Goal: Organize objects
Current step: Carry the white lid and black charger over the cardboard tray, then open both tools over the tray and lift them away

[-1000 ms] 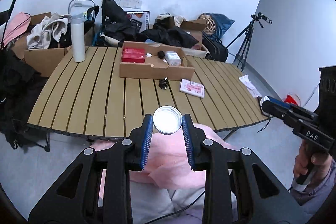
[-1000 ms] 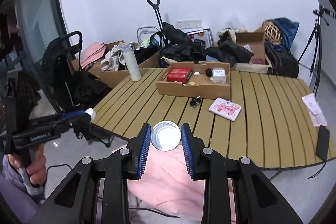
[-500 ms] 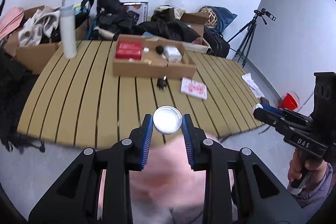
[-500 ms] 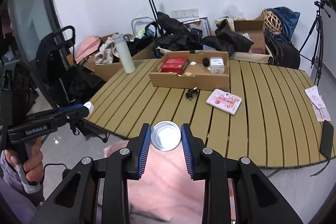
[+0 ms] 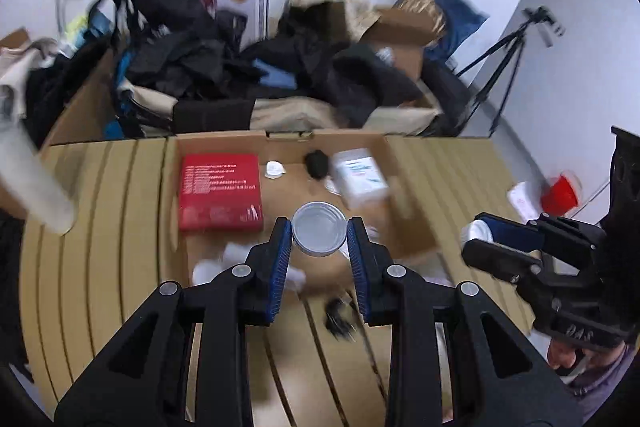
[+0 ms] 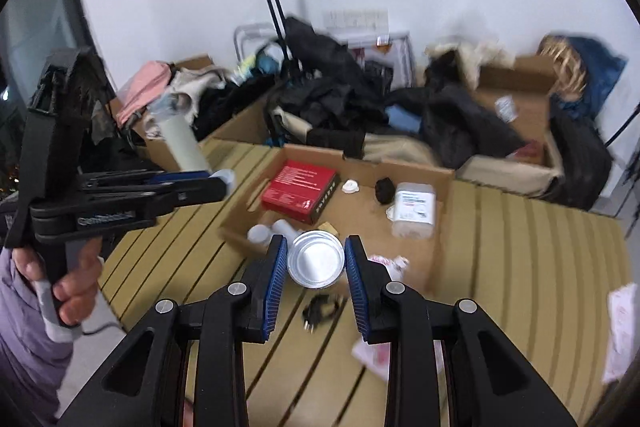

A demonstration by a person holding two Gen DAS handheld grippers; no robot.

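From the left wrist, the left gripper (image 5: 319, 235) has its jaws drawn narrow on a round silvery metal tin (image 5: 319, 233), which hangs over the shallow brown cardboard tray (image 5: 404, 163). I'd lower it level onto bare cardboard beside the glossy flat red box (image 5: 220, 191).

From the right wrist, the right gripper (image 6: 316, 261) likewise pinches a shiny ridged round tin (image 6: 316, 259) at the tray's near edge.

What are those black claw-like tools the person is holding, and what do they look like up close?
They are two hand-held grippers. The left gripper and right gripper are matte black, angular, with cut-out frames, silver bolt heads and two fingers lined with ribbed blue pads. Each carries a round silvery disc between the fingers. Seen side-on, the bodies bear white lettering, too blurred to read. The person's sleeve is lilac.
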